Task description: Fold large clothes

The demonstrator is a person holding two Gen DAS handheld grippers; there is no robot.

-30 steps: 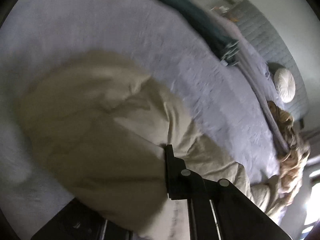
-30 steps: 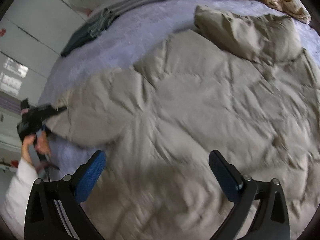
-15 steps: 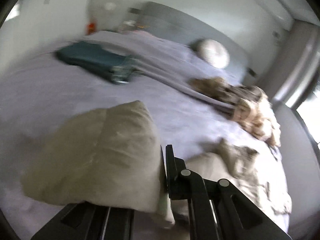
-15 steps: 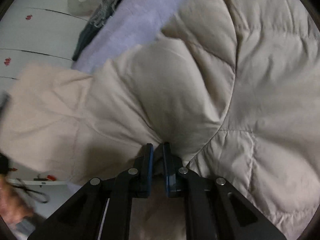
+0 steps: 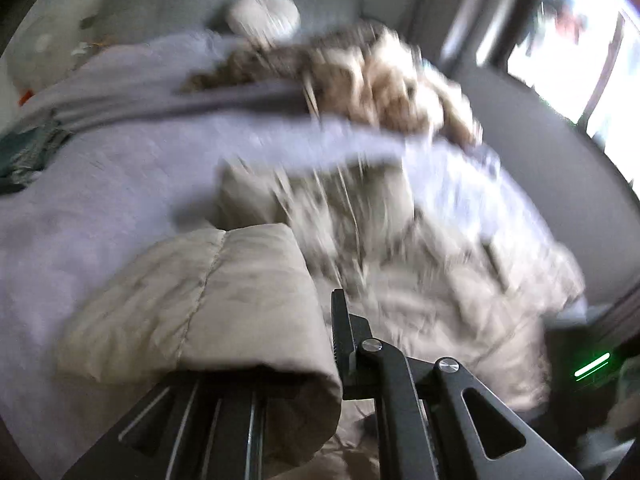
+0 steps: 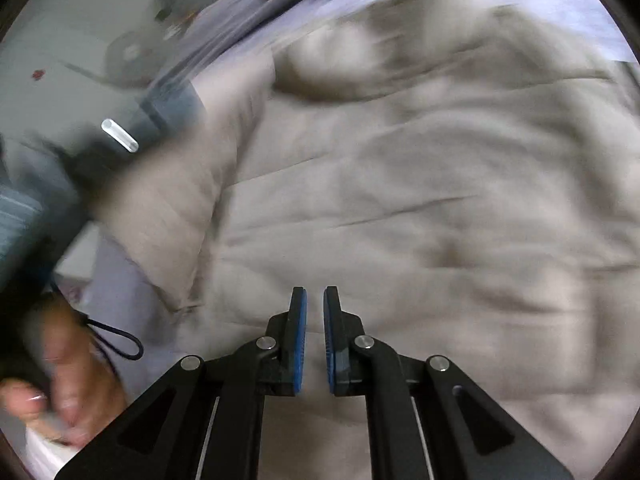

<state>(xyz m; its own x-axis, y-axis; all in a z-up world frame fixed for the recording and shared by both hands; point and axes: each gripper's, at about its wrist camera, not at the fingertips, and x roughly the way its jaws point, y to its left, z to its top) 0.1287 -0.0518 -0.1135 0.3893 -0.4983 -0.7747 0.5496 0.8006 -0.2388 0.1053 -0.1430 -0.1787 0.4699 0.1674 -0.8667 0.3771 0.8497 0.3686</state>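
Note:
A large beige quilted coat (image 6: 420,208) lies spread on a lilac bed (image 5: 100,184). My left gripper (image 5: 320,344) is shut on a thick fold of the coat (image 5: 208,296) and holds it raised; only its right finger (image 5: 340,340) shows, the other is hidden under the cloth. The rest of the coat (image 5: 440,288) lies blurred beyond. My right gripper (image 6: 315,332) hovers over the coat with its blue pads (image 6: 301,340) a narrow gap apart and nothing between them. The left gripper's body (image 6: 100,148) shows blurred at the left of the right wrist view.
A patterned tan blanket (image 5: 392,88) and a grey folded cover (image 5: 160,100) lie at the bed's far side, with a round white cushion (image 5: 264,16) by the headboard. Dark green clothing (image 5: 24,156) lies at left. A hand (image 6: 60,376) is at lower left.
The right gripper was shut on the coat half a second ago; its pads now stand slightly apart and hold nothing. The left gripper has swung right across the bed with its fold.

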